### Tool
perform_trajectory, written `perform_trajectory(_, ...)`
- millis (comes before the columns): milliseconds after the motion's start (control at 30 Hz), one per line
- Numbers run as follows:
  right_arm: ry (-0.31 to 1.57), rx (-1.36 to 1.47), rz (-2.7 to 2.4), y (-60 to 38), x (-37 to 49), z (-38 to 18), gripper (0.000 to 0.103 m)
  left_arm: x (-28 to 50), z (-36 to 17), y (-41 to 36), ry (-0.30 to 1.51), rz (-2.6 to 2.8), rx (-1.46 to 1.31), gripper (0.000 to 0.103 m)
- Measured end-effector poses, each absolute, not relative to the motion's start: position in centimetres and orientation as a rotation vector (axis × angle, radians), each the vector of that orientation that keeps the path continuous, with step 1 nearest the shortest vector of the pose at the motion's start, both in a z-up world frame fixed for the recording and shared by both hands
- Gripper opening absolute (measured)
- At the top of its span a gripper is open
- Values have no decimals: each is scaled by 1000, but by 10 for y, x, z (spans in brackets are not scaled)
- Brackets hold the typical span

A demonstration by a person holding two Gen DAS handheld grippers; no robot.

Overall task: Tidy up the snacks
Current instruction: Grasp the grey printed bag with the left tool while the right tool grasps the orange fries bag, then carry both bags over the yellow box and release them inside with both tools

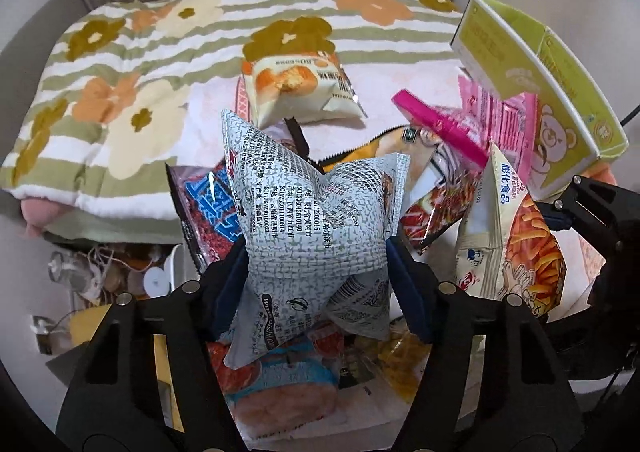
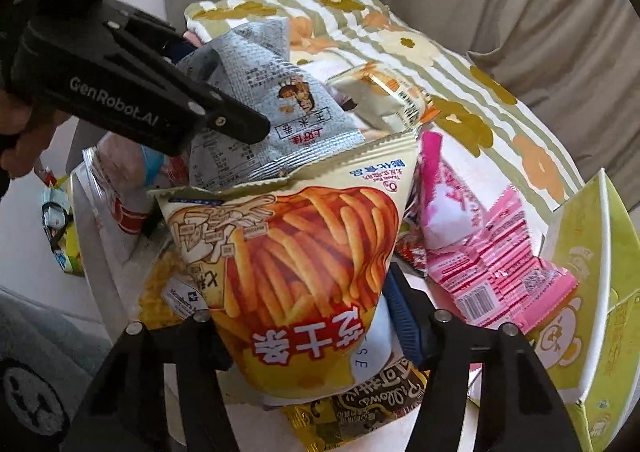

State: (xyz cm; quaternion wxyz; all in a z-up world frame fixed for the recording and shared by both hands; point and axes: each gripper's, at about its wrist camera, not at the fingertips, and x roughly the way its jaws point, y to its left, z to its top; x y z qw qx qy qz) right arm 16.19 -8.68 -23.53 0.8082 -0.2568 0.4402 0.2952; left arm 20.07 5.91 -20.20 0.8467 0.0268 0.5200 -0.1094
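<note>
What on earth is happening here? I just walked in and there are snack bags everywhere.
A person is sorting snacks with a handheld gripper in each hand. The left gripper is clamped on a puffy grey snack bag, and the right gripper is clamped on a bag of orange fry-shaped sticks. Around them lie a pink packet, more snack bags, and an open yellow-green box, beside a flowered blanket.

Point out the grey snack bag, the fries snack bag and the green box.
grey snack bag (image 1: 316,220): left wrist view, printed back panel.
fries snack bag (image 2: 304,272): right wrist view, front picture.
green box (image 2: 580,332): right wrist view, bear-printed wall.
</note>
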Motion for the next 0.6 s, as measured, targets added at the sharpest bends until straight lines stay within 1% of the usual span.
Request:
perform_trajectory(333, 893, -426, 553, -108, 153, -175, 56, 190, -142, 57, 972, -233, 3, 64)
perform_trajectory(600, 847, -335, 451, -163, 168, -123, 56, 206, -88, 13, 857, -264, 8, 64)
